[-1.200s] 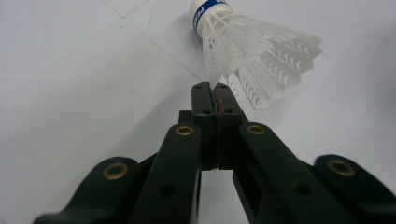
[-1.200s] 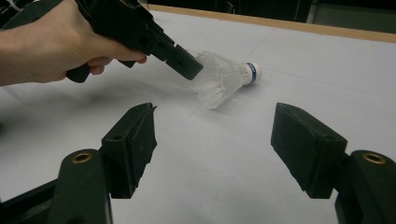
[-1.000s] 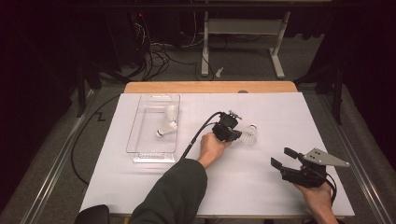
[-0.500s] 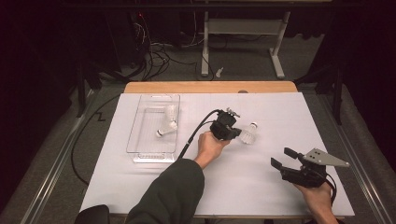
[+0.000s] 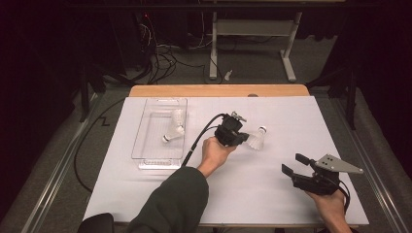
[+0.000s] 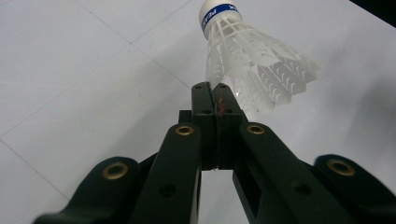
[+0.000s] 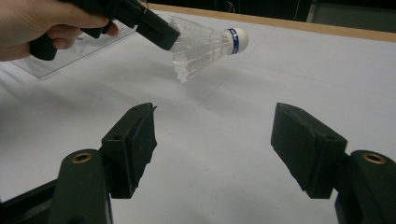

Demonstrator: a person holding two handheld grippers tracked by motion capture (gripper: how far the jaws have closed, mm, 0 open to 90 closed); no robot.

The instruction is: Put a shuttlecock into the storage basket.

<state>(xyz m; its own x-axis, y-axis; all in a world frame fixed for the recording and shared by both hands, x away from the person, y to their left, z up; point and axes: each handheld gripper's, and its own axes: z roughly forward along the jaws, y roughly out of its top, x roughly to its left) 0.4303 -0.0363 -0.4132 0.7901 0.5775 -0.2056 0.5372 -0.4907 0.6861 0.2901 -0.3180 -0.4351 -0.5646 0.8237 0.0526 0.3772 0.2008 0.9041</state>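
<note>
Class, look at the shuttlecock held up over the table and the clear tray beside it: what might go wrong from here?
1. The left gripper pinches only the thin edge of the shuttlecock skirt, so it may slip out or the feathers may bend.
2. The clear tray already holds two shuttlecocks, so a careless drop might knock them or bounce out.
3. The right gripper sits open nearby; the hands might collide.
</note>
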